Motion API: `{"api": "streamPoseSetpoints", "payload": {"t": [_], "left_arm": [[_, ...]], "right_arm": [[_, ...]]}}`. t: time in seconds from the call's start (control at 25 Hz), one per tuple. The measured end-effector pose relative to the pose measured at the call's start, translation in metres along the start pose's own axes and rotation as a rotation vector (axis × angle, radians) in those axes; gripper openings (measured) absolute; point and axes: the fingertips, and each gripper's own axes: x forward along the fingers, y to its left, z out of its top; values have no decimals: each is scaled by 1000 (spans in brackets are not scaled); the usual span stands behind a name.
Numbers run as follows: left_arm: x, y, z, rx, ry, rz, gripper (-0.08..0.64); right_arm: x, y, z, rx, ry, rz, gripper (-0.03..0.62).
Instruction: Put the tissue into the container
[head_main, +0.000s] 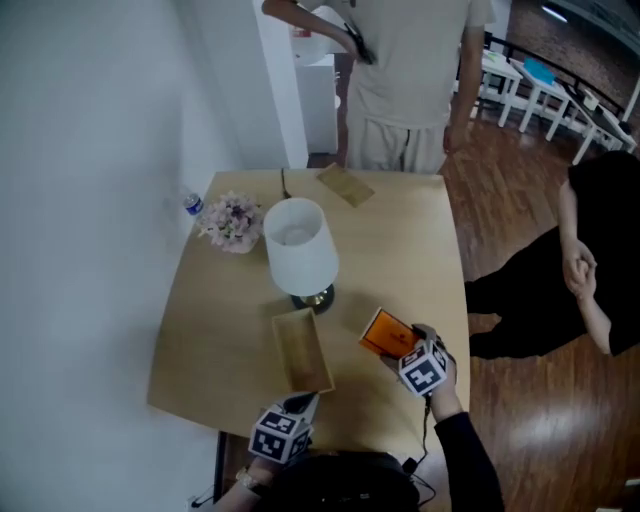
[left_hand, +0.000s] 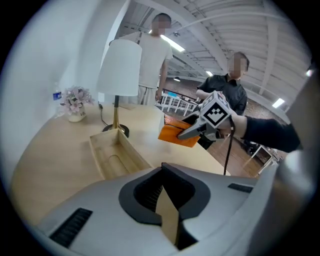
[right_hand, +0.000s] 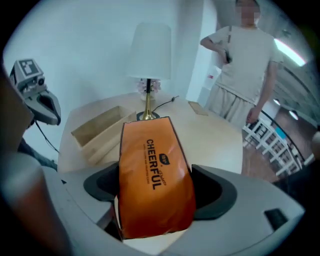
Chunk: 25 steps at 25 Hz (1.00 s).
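Note:
An orange tissue pack (head_main: 385, 333) printed "CHEERFUL" sits between the jaws of my right gripper (head_main: 400, 350), near the table's front right. In the right gripper view the pack (right_hand: 152, 185) fills the gap and both pads touch its sides, so the gripper is shut on it. The container, an open wooden tray (head_main: 281, 345), lies just left of the pack, in front of the lamp, and holds nothing. My left gripper (head_main: 303, 403) hovers at the tray's near end. Its tips meet with nothing between them (left_hand: 162, 172). From it I see the tray (left_hand: 97, 155) and the held pack (left_hand: 179, 135).
A lamp with a white shade (head_main: 298, 245) stands behind the tray. A small flower pot (head_main: 230, 220) and a bottle (head_main: 193, 205) are at the back left, a flat wooden piece (head_main: 345, 184) at the far edge. One person (head_main: 410, 80) stands beyond the table, another (head_main: 590, 270) to its right.

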Motion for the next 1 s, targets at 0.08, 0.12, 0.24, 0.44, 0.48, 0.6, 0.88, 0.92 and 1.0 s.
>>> {"api": "streamPoseSetpoints", "payload": {"t": [0.08,0.12,0.24,0.44,0.48,0.6,0.88,0.92,1.0], "left_arm": [[-4,11,-3,14,-8,-28,2],[-6,16,-5,17,-12,-42,2],[-12,29,-10,41,-13,-80,2],[-37,53,-18,75,-14,-117,2],[-41,60,-21,80,-19,-120,2],[-55,82,-26,81,-32,-124,2],[-78,117,-41,45,-40,-126,2],[-80,121,-43,40,-41,-123,2],[-81,128,-48,28,-41,-115,2]], "right_arm": [[-18,27,4,139,-20,-16,439],[-25,40,6,202,-26,-26,439],[-37,83,18,358,-48,-41,439],[-22,147,67,558,-98,-10,439],[-15,154,76,588,-102,-17,439],[10,164,100,649,-105,-56,439],[65,163,114,662,-32,-188,439],[72,163,114,660,-22,-193,440],[83,165,112,659,1,-186,457]]}}
